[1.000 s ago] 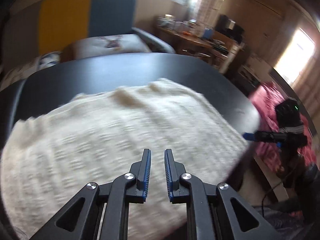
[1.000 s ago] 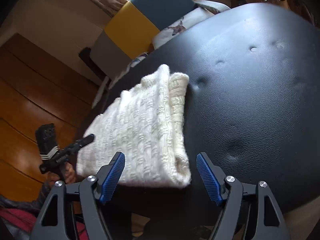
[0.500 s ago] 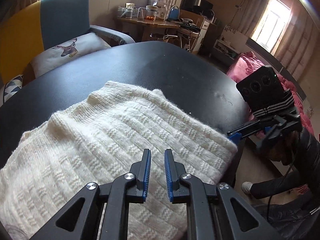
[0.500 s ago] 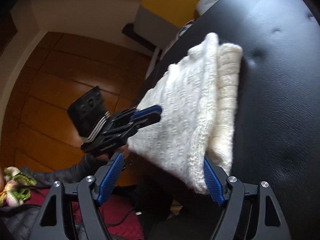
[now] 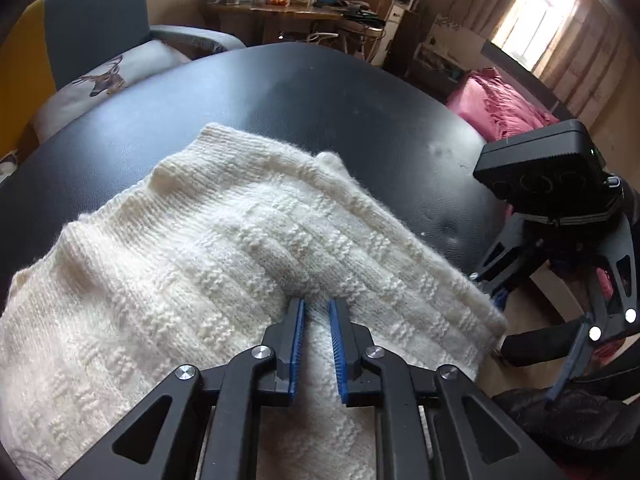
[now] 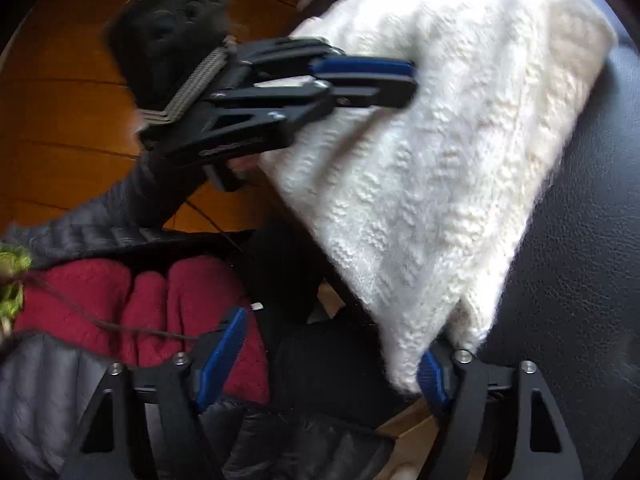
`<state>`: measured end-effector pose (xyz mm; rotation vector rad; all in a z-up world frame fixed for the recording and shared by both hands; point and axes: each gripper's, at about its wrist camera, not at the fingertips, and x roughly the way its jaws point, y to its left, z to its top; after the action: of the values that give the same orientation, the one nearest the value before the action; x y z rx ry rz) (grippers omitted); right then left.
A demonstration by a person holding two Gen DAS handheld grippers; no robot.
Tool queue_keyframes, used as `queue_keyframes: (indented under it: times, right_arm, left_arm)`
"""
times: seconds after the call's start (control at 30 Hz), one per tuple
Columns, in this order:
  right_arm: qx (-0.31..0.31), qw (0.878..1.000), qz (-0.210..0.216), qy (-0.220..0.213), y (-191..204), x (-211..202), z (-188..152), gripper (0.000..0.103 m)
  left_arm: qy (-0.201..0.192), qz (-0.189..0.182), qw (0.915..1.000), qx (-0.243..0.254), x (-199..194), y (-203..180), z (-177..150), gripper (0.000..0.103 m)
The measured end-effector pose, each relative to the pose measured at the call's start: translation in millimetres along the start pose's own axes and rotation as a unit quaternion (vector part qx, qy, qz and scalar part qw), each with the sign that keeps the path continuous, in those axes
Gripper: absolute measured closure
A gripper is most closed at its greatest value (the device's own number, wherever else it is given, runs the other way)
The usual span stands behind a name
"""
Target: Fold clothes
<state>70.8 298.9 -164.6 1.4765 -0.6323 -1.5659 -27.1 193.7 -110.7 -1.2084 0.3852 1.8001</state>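
A folded cream knitted sweater (image 5: pixel 224 256) lies at the near edge of the black padded table (image 5: pixel 304 96). My left gripper (image 5: pixel 316 312) has its jaws nearly closed, with a ridge of the knit between the blue pads (image 5: pixel 297 344) at the sweater's near edge. In the right wrist view the same sweater (image 6: pixel 432 152) hangs over the table edge and the left gripper (image 6: pixel 376 76) pinches its top layer. My right gripper (image 6: pixel 332 360) is open wide at the sweater's overhanging corner, the right pad (image 6: pixel 430 372) touching the knit. It also shows in the left wrist view (image 5: pixel 496 296).
A blue and yellow armchair (image 5: pixel 80 28) with a deer cushion stands behind the table. A cluttered wooden desk (image 5: pixel 280 8) and a pink bedspread (image 5: pixel 500 104) lie farther back. The person's red and grey quilted clothing (image 6: pixel 132 312) is below the table edge, over wooden flooring (image 6: pixel 64 120).
My left gripper has moved forward and down onto the sweater and taken a ridge of knit. My right gripper has swung down to the overhanging corner, still open.
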Motion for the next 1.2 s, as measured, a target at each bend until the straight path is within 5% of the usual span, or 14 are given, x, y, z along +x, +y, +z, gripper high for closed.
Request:
queue_keyframes:
  times: [0.07, 0.17, 0.23, 0.33, 0.4, 0.53, 0.6, 0.67, 0.73, 0.83, 0.93, 1.1, 1.2]
  right_arm:
    - [0.028, 0.999, -0.023, -0.017, -10.7, -8.5, -8.2, 0.068]
    - [0.06, 0.996, -0.043, -0.053, -14.8, -19.8, -18.6, 0.075]
    - [0.05, 0.992, -0.081, -0.079, 1.4, -29.8, -19.9, 0.066]
    - [0.033, 0.98, -0.133, -0.143, 27.1, -53.0, -16.2, 0.029]
    - [0.019, 0.964, -0.173, -0.203, 42.5, -69.8, -7.1, 0.028]
    - [-0.019, 0.909, -0.292, -0.299, 63.0, -79.3, 20.4, 0.026]
    - [-0.036, 0.891, -0.343, -0.295, 61.9, -70.1, 40.5, 0.028]
    - [-0.033, 0.883, -0.383, -0.27, 51.1, -56.7, 66.2, 0.046]
    - [-0.023, 0.877, -0.413, -0.245, 39.1, -44.1, 78.7, 0.053]
    - [-0.011, 0.869, -0.445, -0.214, 21.2, -35.9, 86.7, 0.095]
    - [0.0, 0.848, -0.478, -0.23, 19.6, -41.8, 78.6, 0.096]
    - [0.029, 0.833, -0.493, -0.249, 3.6, -41.9, 66.6, 0.096]
    - [0.021, 0.826, -0.502, -0.255, 15.3, -41.5, 68.9, 0.086]
  left_arm:
    - [-0.004, -0.001, 0.9999, -0.009, -2.9, 1.0, -1.1, 0.089]
    - [-0.029, -0.003, 0.9989, -0.035, -19.5, 11.1, -5.1, 0.089]
    - [-0.046, -0.005, 0.9975, -0.053, -30.5, 17.9, -7.8, 0.089]
    - [-0.071, -0.008, 0.9944, -0.079, -47.1, 28.0, -11.8, 0.089]
    - [-0.086, -0.009, 0.9917, -0.095, -57.4, 35.1, -14.9, 0.089]
    - [-0.089, 0.008, 0.9892, -0.116, -59.0, 45.8, -26.9, 0.088]
    - [-0.092, 0.007, 0.9882, -0.122, -54.8, 52.6, -28.3, 0.088]
    - [-0.098, 0.014, 0.9874, -0.124, -56.4, 57.4, -29.3, 0.088]
    - [-0.103, 0.013, 0.9863, -0.129, -59.7, 64.0, -31.9, 0.088]
    - [-0.1, 0.028, 0.9853, -0.135, -58.8, 70.6, -35.4, 0.088]
    - [-0.075, 0.038, 0.9854, -0.148, -41.2, 75.7, -44.9, 0.088]
    - [-0.09, 0.013, 0.9754, -0.201, -35.5, 83.5, -51.7, 0.088]
    - [-0.101, 0.003, 0.9719, -0.212, -47.9, 84.7, -54.1, 0.088]
